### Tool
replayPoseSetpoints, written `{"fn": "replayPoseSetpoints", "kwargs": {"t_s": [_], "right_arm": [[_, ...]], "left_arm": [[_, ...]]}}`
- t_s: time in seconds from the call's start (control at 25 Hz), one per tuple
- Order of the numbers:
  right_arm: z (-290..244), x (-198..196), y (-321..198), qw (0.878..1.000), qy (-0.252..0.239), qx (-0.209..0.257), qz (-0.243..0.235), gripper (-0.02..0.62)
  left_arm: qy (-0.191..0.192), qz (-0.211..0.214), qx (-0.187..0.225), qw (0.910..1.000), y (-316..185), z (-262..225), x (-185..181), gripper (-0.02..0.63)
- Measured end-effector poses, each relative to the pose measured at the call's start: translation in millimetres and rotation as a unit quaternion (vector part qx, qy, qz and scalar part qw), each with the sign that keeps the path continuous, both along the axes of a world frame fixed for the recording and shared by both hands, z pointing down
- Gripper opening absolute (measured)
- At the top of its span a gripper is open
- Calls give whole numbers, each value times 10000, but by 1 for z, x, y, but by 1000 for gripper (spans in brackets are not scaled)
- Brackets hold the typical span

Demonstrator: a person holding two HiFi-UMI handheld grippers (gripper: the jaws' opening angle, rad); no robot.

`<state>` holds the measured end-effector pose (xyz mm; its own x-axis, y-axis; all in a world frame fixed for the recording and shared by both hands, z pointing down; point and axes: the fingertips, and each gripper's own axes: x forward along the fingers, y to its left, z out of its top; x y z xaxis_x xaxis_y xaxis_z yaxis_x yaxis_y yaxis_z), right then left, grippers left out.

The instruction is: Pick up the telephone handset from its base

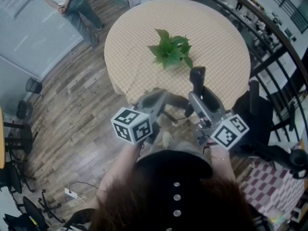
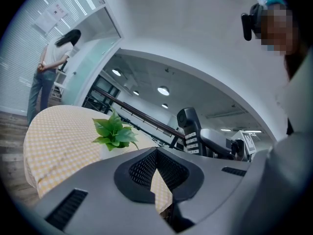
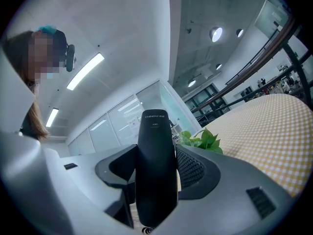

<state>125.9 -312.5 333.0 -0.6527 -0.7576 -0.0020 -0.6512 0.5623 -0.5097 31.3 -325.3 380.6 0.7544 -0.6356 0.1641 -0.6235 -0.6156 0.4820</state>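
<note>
Head view: handset (image 1: 197, 77) near table (image 1: 139, 42) edge

Grey left gripper (image 2: 156, 154), grey right gripper (image 3: 156, 155), black-and-white marker cubes (image 1: 132, 125), ribbed black jaws, dark white-buttoned top (image 1: 178, 177)

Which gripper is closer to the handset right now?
Right. The right gripper is shut on the handset; the left gripper is shut and empty, off to the handset's left and not touching it.
</note>
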Motion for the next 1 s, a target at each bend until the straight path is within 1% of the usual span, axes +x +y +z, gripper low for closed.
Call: {"fn": "replayPoseSetpoints", "kwargs": {"t_s": [0.44, 1.0], "right_arm": [[3, -1, 0, 9999, 97, -97, -22, 255], [3, -3, 2, 9995, 264, -164, 9, 255]], "left_arm": [[54, 109, -70, 9999, 3, 0, 6, 6], [19, 81, -109, 9999, 5, 2, 3, 6]]}}
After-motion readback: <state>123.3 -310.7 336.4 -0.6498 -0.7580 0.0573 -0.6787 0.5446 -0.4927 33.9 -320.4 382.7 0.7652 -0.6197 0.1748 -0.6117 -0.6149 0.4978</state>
